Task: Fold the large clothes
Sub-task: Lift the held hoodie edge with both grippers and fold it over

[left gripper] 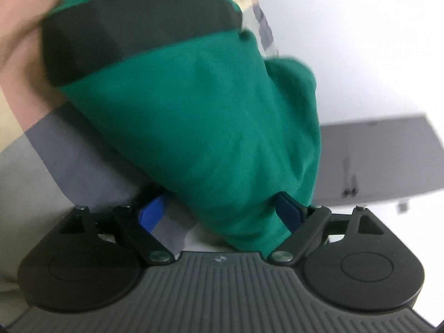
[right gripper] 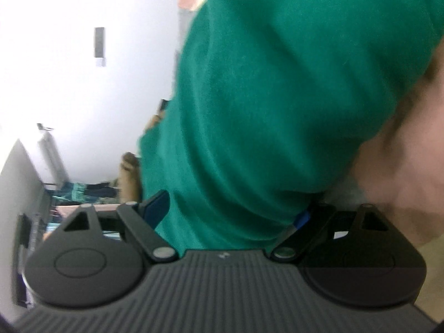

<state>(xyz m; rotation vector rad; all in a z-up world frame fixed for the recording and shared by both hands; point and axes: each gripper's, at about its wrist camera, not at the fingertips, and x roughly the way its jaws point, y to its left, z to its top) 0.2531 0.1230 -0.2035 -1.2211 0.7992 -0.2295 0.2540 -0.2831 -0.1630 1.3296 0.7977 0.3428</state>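
My left gripper (left gripper: 220, 211) is a dark grey body ribbed with fine lengthwise grooves, a small emblem at the centre of its front edge. On each side sits a black rounded housing with a raised disc, and black link arms run forward from silver pivot screws to blue fingertips (left gripper: 151, 213). My right gripper (right gripper: 231, 208) is built the same, blue pads (right gripper: 156, 202) included.

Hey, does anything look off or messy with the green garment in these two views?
Nothing damaged. The green garment is bunched and creased rather than flat, spilling between the wide-open left gripper and right gripper. Blur hides finer detail.
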